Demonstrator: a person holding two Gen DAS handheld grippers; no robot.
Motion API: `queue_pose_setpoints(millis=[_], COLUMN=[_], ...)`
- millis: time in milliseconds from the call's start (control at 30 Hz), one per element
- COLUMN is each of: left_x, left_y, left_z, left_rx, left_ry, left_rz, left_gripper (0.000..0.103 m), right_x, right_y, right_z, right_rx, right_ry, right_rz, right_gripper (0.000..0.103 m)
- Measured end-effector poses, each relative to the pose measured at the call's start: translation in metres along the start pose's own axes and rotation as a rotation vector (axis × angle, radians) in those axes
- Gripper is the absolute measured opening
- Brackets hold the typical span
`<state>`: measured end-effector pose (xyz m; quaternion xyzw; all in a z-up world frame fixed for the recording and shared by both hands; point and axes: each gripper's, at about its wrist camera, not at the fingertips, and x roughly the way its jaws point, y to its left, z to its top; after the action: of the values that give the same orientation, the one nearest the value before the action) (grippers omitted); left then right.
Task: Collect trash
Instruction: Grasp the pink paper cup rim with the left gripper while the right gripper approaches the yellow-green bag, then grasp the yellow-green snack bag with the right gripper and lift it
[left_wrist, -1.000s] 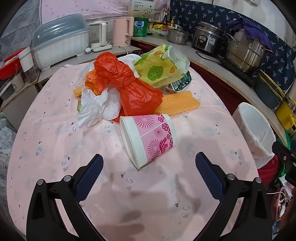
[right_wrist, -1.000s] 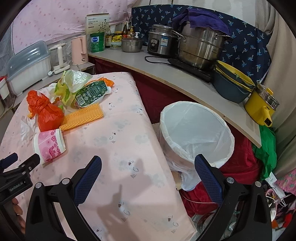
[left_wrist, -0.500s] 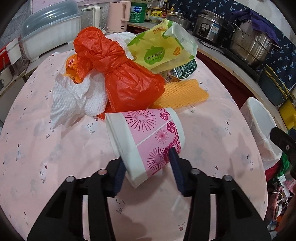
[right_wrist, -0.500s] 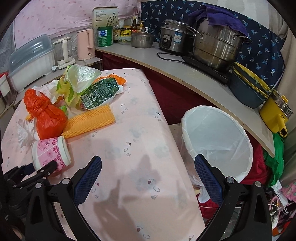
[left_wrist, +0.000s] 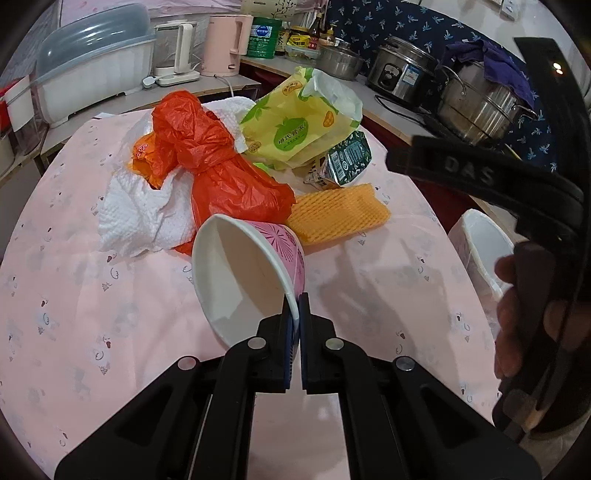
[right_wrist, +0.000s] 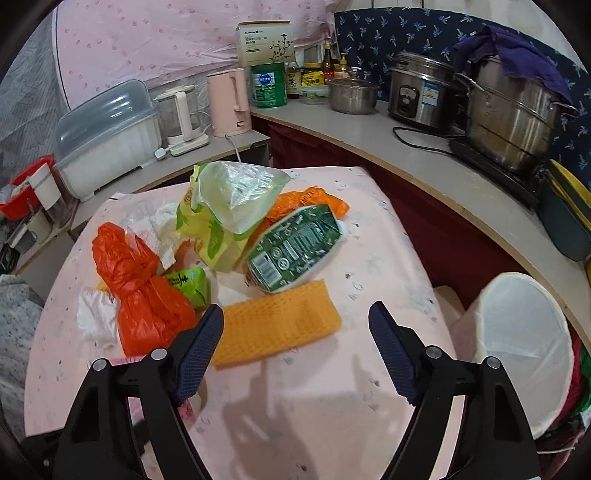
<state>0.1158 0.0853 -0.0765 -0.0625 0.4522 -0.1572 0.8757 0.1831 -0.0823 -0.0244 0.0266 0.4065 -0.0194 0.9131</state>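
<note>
The left gripper (left_wrist: 295, 306) is pinching the rim of the pink paper cup (left_wrist: 251, 273), its fingers (left_wrist: 303, 314) pressed together with only the cup's wall between them, one inside the white mouth and one outside. The cup is lying tipped on its side on the pink desk (left_wrist: 110, 332), its mouth facing the camera, just in front of the trash pile. Behind it, the knotted orange plastic bag (left_wrist: 221, 173) is sitting against crumpled white paper towel (left_wrist: 144, 218), with a yellow snack bag (left_wrist: 295, 129), a green carton (right_wrist: 291, 251) and an orange foam net (right_wrist: 277, 328) beside them.

The right gripper (right_wrist: 295, 339) is hovering over the foam net with its fingers (right_wrist: 199, 343) spread; they have just been closing in, though nothing seems to be touching them, as far as the blurred view lets me judge. The white-lined bin (right_wrist: 517, 347) is standing beside the desk's right edge, below the kitchen counter (right_wrist: 406, 147).
</note>
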Motion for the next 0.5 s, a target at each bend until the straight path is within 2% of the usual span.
queue_pose_setpoints(millis=[200, 333, 400, 467, 500], left_x=[0.006, 0.01, 0.012, 0.014, 0.014], left_y=[0.005, 0.007, 0.006, 0.007, 0.007], left_z=[0.003, 0.006, 0.008, 0.011, 0.012], left_rx=[-0.01, -0.002, 0.003, 0.003, 0.0], left_ry=[0.015, 0.015, 0.012, 0.01, 0.011], left_rz=[0.001, 0.007, 0.014, 0.012, 0.009], left_gripper=[0.003, 0.003, 0.003, 0.003, 0.003], right_x=[0.042, 0.063, 0.077, 0.085, 0.085], right_y=[0.016, 0.03, 0.033, 0.033, 0.032], right_z=[0.031, 0.048, 0.053, 0.053, 0.053], right_rx=[0.023, 0.019, 0.011, 0.026, 0.038], right_ry=[0.011, 0.009, 0.03, 0.053, 0.058], right_rz=[0.082, 0.103, 0.098, 0.129, 0.149], right_gripper=[0.067, 0.061, 0.045, 0.009, 0.007])
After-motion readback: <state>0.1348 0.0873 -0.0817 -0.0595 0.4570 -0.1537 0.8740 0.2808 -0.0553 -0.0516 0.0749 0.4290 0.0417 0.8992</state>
